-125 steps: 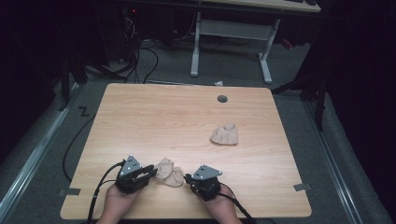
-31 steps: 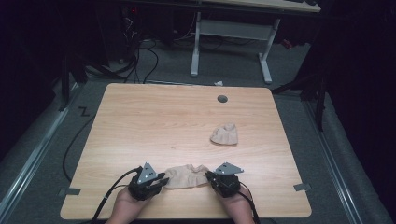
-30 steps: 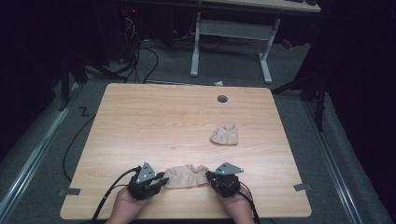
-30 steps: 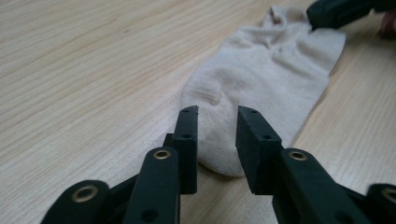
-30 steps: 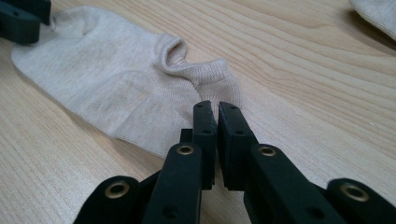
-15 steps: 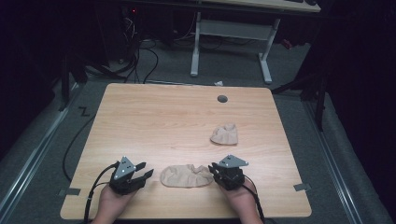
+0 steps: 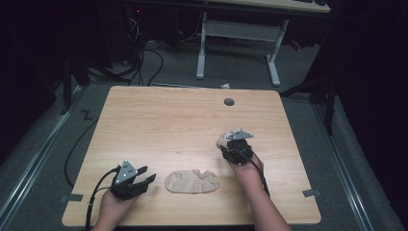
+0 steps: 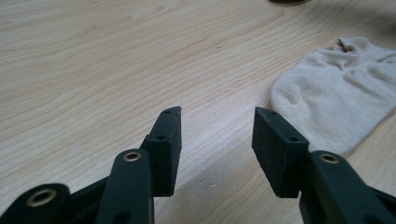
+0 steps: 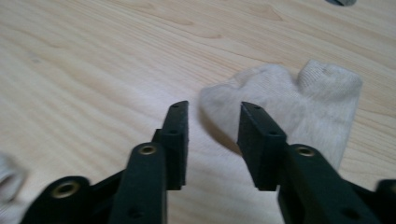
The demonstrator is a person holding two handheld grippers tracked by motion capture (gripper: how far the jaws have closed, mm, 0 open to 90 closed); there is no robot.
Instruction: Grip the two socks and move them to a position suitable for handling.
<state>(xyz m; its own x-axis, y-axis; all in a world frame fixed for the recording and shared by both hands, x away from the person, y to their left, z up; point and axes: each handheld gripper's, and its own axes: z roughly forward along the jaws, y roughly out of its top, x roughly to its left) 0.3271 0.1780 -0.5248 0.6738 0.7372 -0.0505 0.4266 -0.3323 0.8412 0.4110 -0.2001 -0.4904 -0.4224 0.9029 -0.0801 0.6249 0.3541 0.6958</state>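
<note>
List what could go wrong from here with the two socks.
1. The right tongs are open and aimed at the rumpled sock; closing there may pinch just one edge, so it could come up bunched.
2. The flat sock lies close to the table's near edge; a brush from the forearm might slide it off.
3. The left tongs are open beside the flat sock; a stray nudge could wrinkle it again.

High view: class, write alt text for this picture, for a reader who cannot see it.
A person at a wooden table holds a hand-held gripper in each hand, both with jaws open and holding nothing. A flattened beige sock lies near the front edge, beside the left hand-held gripper. The right hand-held gripper reaches a second, crumpled sock farther back.
</note>
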